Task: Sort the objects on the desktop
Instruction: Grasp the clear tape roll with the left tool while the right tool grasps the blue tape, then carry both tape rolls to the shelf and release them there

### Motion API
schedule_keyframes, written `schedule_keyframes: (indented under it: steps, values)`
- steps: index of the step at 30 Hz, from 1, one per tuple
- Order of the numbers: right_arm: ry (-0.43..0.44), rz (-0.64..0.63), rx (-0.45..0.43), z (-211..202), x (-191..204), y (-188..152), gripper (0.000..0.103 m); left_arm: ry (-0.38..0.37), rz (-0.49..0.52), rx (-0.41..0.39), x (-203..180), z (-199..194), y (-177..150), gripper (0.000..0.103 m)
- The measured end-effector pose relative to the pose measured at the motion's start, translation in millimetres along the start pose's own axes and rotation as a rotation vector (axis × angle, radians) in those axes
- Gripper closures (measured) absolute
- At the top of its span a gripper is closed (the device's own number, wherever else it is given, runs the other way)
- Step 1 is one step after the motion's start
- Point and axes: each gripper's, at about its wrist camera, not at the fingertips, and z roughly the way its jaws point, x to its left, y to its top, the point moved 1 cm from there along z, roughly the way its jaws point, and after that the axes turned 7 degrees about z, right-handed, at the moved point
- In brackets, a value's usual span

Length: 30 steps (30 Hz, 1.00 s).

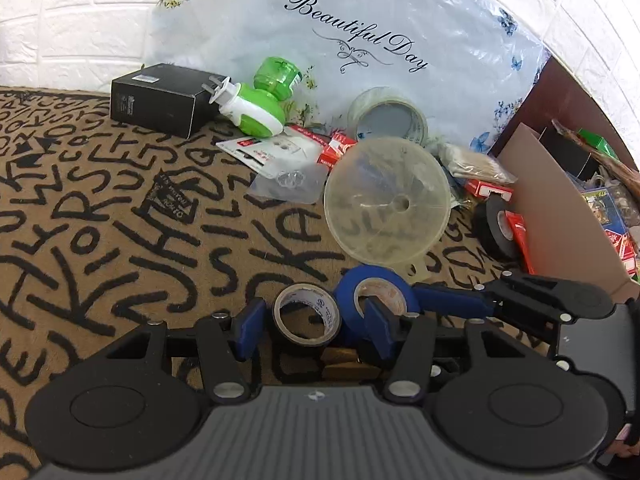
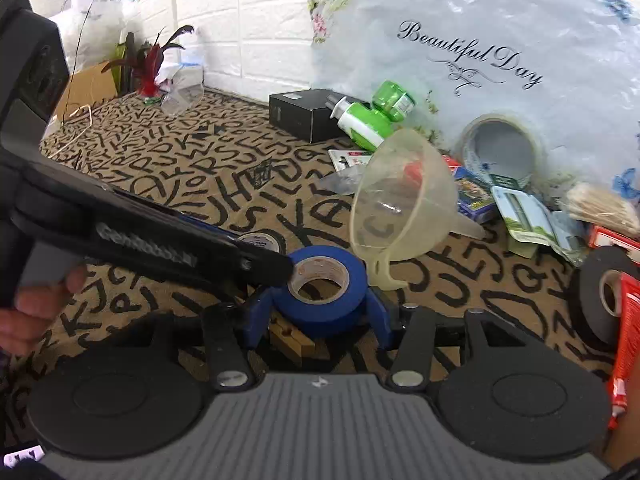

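We lose most of the black tape roll [image 2: 256, 241] behind the left gripper [image 2: 276, 268] in the right wrist view. The cardboard panel [image 1: 560, 208] hides much of the box behind it. The red pack [image 2: 628, 344] runs off the edge, its print too small to read.

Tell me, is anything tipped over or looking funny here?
Yes. The funnel lies on its side, spout pointing sideways. The green plug-in bottle has toppled against the black box.
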Motion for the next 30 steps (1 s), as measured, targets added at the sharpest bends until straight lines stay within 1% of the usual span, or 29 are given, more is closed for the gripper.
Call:
schedule_keyframes:
  steps: [2, 5, 7, 8, 10, 13, 14, 16, 19, 21, 22, 25, 29, 30]
  values:
    - [0.013, 0.015, -0.004, 1, -3, 0, 0.050, -0.007, -0.006, 0.002, 1, 0, 0, 0.047]
    - [0.017, 0.002, -0.004, 0, -3, -2, 0.050, -0.020, 0.003, 0.006, 3, -2, -1, 0.048]
    - [0.010, 0.000, 0.001, -3, -3, -2, 0.050, -0.017, 0.007, 0.014, 5, -4, -1, 0.049]
    - [0.004, -0.004, 0.004, -6, -4, -3, 0.050, -0.010, 0.008, 0.017, 5, -5, -2, 0.051]
    - [-0.017, -0.009, 0.007, -15, -7, -7, 0.050, 0.010, 0.023, 0.027, 6, -5, -4, 0.052]
    - [-0.053, 0.037, 0.014, -30, -18, -14, 0.050, 0.015, 0.043, 0.024, 4, -5, -5, 0.051]
    - [-0.062, 0.051, 0.017, -34, -23, -17, 0.050, 0.019, 0.050, 0.023, 2, -4, -4, 0.048]
    - [-0.073, 0.074, 0.018, -38, -28, -21, 0.050, 0.022, 0.066, 0.020, -2, 0, -2, 0.046]
    - [-0.082, 0.074, 0.018, -37, -29, -21, 0.050, 0.034, 0.109, 0.015, -9, 6, 0, 0.046]
    - [-0.092, 0.065, 0.015, -36, -27, -20, 0.049, 0.055, 0.144, 0.019, -13, 10, 0, 0.053]
    - [-0.095, 0.062, 0.014, -35, -26, -20, 0.049, 0.075, 0.162, 0.019, -14, 10, 1, 0.062]
    - [-0.094, 0.077, 0.013, -33, -28, -19, 0.048, 0.079, 0.156, 0.022, -13, 9, 1, 0.062]
    - [-0.092, 0.089, 0.011, -32, -28, -20, 0.048, 0.103, 0.192, 0.028, -19, 9, 0, 0.062]
    - [-0.093, 0.093, 0.011, -33, -28, -20, 0.049, 0.100, 0.185, 0.032, -20, 7, 0, 0.062]
